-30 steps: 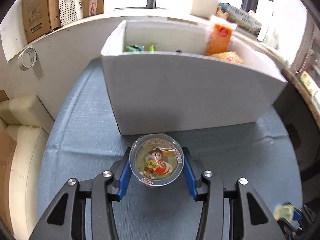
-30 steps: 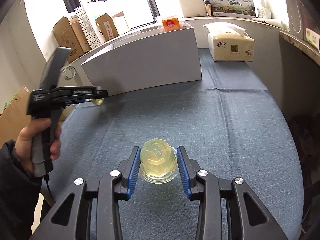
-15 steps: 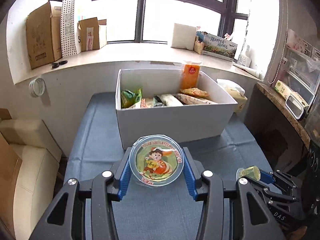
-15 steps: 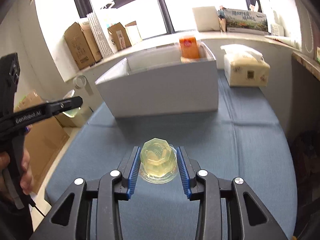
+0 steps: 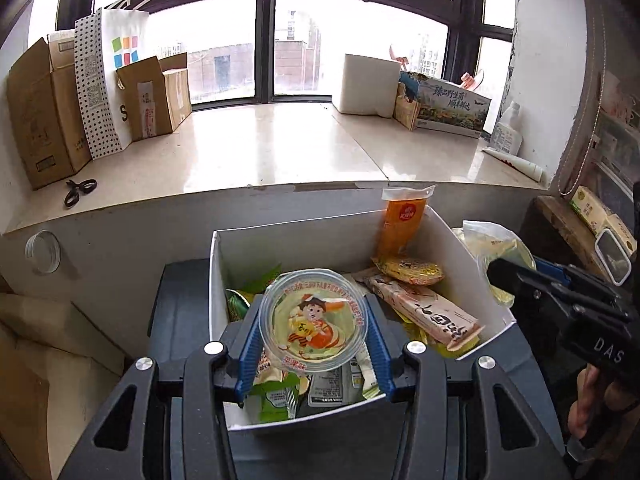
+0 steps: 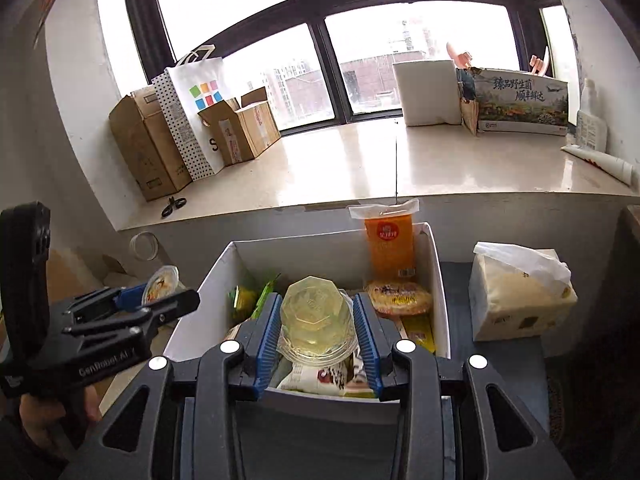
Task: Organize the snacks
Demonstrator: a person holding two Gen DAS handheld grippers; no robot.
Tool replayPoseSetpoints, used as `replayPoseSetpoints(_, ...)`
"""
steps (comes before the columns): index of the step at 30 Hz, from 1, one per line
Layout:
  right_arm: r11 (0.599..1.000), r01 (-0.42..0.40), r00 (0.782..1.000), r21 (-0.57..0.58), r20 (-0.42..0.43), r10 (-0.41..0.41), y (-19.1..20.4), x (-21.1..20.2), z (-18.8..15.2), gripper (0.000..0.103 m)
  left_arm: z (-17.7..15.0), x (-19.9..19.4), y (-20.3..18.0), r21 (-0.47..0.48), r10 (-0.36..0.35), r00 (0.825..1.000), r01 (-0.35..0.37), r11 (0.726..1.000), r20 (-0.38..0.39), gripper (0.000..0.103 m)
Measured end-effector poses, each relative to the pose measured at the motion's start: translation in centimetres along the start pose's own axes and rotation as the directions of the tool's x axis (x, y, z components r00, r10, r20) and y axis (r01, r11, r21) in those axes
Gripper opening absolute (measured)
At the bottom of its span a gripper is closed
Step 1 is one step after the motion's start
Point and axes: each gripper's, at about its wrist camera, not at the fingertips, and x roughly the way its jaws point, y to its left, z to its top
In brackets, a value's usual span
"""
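Note:
My left gripper [image 5: 313, 354] is shut on a jelly cup with a cartoon lid [image 5: 313, 320] and holds it above the white box [image 5: 280, 240] full of snack packets. My right gripper [image 6: 317, 346] is shut on a clear yellow jelly cup [image 6: 316, 318] held upside down over the same white box [image 6: 320, 248]. An orange drink pouch [image 5: 404, 220] leans in the box's far right corner, with wrapped cakes [image 5: 408, 270] and bars [image 5: 428, 314] below it. The right gripper also shows at the right of the left wrist view [image 5: 516, 276], the left gripper at the left of the right wrist view [image 6: 160, 292].
A tissue pack [image 6: 520, 296] sits right of the box on the blue table cloth [image 6: 456, 280]. Behind the box runs a stone windowsill [image 5: 280, 152] with cardboard boxes [image 5: 40, 116], a dotted paper bag [image 5: 104, 80], scissors [image 5: 80, 190] and a printed carton [image 5: 452, 108].
Both grippers have risen and moved forward with their cups, from above the table cloth before the box to over the open box.

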Motion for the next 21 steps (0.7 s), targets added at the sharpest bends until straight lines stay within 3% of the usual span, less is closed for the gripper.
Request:
replayPoseSetpoints(1, 1.000, 0.005, 1.000, -0.006, -0.015, -0.005, -0.2, 1.1, 0.5, 0.040, 0.2, 0.9, -0.2, 0.012, -0.005, 1.000, 0.005, 1.000, -0.013, 0.059)
replayPoseSetpoints(2, 1.000, -0.003, 0.999, -0.003, -0.044, 0.003, -0.4, 2.2, 0.9, 0.043, 0.3, 1.8, -0.3, 0.028, -0.012, 0.999, 0.013, 1.000, -0.038, 0.083)
replayPoseSetpoints(3, 1.000, 0.005, 0.997, 0.016, -0.081, -0.004, -0.7, 3.4, 1.2, 0.068, 0.3, 2.6, -0.3, 0.033, -0.002, 0.998, 0.004, 0.999, -0.065, 0.098)
replayPoseSetpoints(4, 0.998, 0.045, 0.995, 0.047, -0.093, -0.040, -1.2, 3.9, 1.1, 0.103, 0.2, 2.9, -0.1, 0.028, 0.005, 0.998, -0.004, 1.000, -0.067, 0.103)
replayPoseSetpoints(7, 0.995, 0.016, 0.999, 0.094, -0.034, -0.013, -2.2, 3.4, 0.3, 0.103, -0.8, 3.0, 0.2, 0.019, -0.025, 0.998, 0.027, 0.999, -0.060, 0.103)
replayPoseSetpoints(12, 0.994, 0.025, 0.999, 0.103, -0.037, -0.021, -2.8, 3.3, -0.3, 0.103, -1.6, 2.0, -0.3, 0.074, 0.034, 0.999, -0.034, 0.997, -0.007, 0.103)
replayPoseSetpoints(15, 0.995, 0.041, 0.999, 0.093, -0.031, -0.038, -2.7, 2.7, -0.5, 0.103, -1.7, 0.0, -0.8, 0.091, 0.055, 0.996, -0.061, 0.994, 0.064, 0.103)
replayPoseSetpoints(18, 0.996, 0.060, 0.998, 0.072, -0.029, -0.058, -2.2, 1.5, -0.7, 0.103, -2.3, -3.3, -1.7, 0.114, 0.079, 0.984, -0.098, 0.989, 0.162, 0.103)
replayPoseSetpoints(21, 0.993, 0.114, 0.992, -0.005, 0.049, -0.114, -0.5, -1.0, -1.0, 0.103, -3.3, -7.0, -2.3, 0.098, 0.089, 0.965, -0.116, 0.988, 0.247, 0.103)
